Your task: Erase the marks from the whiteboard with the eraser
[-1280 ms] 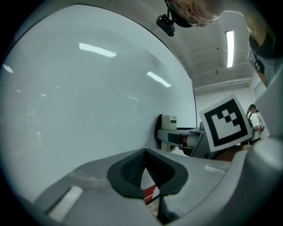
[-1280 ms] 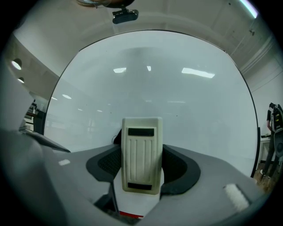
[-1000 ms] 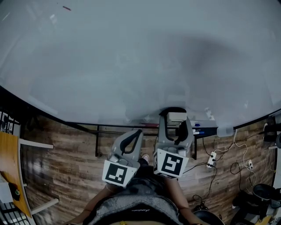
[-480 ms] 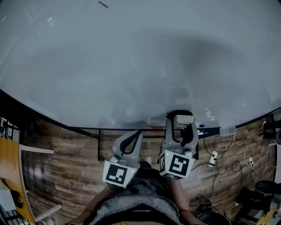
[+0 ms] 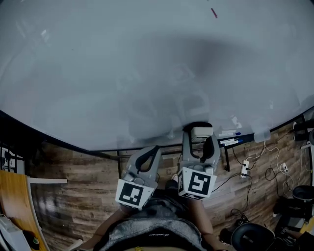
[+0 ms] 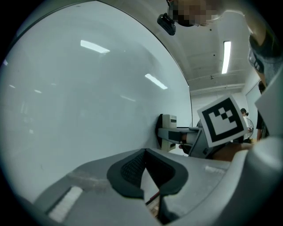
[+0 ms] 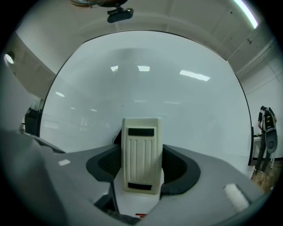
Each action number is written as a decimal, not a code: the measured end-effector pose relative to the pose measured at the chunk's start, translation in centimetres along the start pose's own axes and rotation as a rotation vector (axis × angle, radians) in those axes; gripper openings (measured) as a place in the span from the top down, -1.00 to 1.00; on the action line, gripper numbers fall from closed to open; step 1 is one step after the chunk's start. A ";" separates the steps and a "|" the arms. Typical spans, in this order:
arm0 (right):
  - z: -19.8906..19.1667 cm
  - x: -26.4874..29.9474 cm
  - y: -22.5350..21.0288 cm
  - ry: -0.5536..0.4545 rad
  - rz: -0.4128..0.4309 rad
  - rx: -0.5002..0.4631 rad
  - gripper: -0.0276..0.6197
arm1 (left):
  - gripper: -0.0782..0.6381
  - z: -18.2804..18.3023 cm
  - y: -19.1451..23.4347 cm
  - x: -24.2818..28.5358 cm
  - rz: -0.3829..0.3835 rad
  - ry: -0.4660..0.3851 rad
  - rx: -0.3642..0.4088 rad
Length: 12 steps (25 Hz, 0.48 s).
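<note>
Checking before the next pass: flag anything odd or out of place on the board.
Nothing stands out. The whiteboard looks wiped but for one short red mark near its top; the eraser sits straight in the right gripper.

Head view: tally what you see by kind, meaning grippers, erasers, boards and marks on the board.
Grippers: 2, left gripper and right gripper
Eraser: 1, in the right gripper
Whiteboard: 1
Red mark: 1 visible
Total: 5
</note>
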State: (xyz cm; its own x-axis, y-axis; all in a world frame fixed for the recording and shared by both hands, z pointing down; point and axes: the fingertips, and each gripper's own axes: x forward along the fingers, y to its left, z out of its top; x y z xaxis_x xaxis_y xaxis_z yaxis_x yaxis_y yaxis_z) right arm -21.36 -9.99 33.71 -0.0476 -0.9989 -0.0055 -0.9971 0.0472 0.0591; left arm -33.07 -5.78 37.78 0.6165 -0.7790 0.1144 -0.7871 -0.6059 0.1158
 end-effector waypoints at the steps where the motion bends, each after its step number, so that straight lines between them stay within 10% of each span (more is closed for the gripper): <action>1: 0.0 0.0 0.7 0.002 -0.002 -0.003 0.11 | 0.77 0.0 0.7 -0.5 -0.002 0.000 0.002; 12: 0.5 -0.3 9.1 -0.004 0.000 -0.022 0.11 | 0.77 -0.7 6.5 -6.1 -0.016 -0.007 -0.002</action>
State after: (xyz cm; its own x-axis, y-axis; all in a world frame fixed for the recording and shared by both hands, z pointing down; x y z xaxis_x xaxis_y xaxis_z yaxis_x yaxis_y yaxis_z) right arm -30.41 -9.21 33.75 -0.0474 -0.9988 -0.0097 -0.9956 0.0465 0.0808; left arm -41.92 -4.88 38.50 0.6289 -0.7703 0.1056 -0.7770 -0.6181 0.1191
